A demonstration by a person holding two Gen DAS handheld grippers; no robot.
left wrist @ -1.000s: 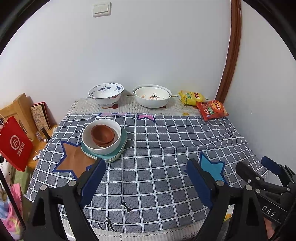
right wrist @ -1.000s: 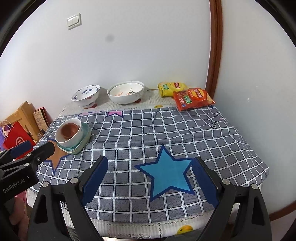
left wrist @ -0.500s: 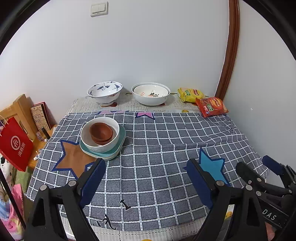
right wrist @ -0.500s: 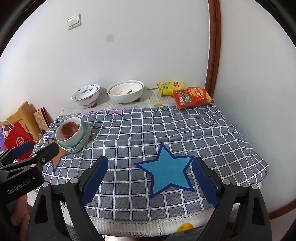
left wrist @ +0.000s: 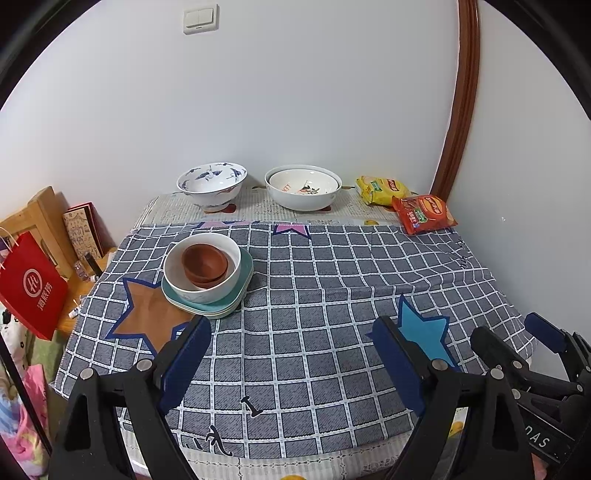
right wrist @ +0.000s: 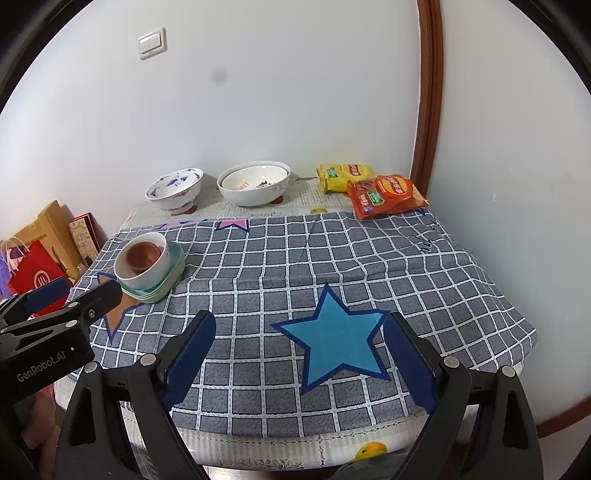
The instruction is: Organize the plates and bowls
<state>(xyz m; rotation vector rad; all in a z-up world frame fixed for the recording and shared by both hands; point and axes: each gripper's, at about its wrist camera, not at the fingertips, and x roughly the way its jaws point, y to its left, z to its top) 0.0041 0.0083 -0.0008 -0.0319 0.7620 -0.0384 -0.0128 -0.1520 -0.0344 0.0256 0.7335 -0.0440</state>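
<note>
On table [left wrist: 332, 454]: checked cloth [left wrist: 314, 295], white walls [left wrist: 295, 92], wooden doorframe [left wrist: 458, 103].

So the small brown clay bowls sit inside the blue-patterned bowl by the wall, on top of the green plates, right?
Not quite. The small brown clay bowls sit inside a plain white bowl out on the checked cloth, on the green plates. The blue-patterned bowl by the wall holds nothing, as the left wrist view shows.

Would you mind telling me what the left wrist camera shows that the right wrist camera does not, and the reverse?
Only the left wrist view shows the black letters on the tablecloth's near edge. Only the right wrist view shows the whole blue star. Both share the stacked dishes, the blue-patterned bowl, the white bowl, the two snack bags and a wall switch. The left gripper and right gripper are open.
</note>
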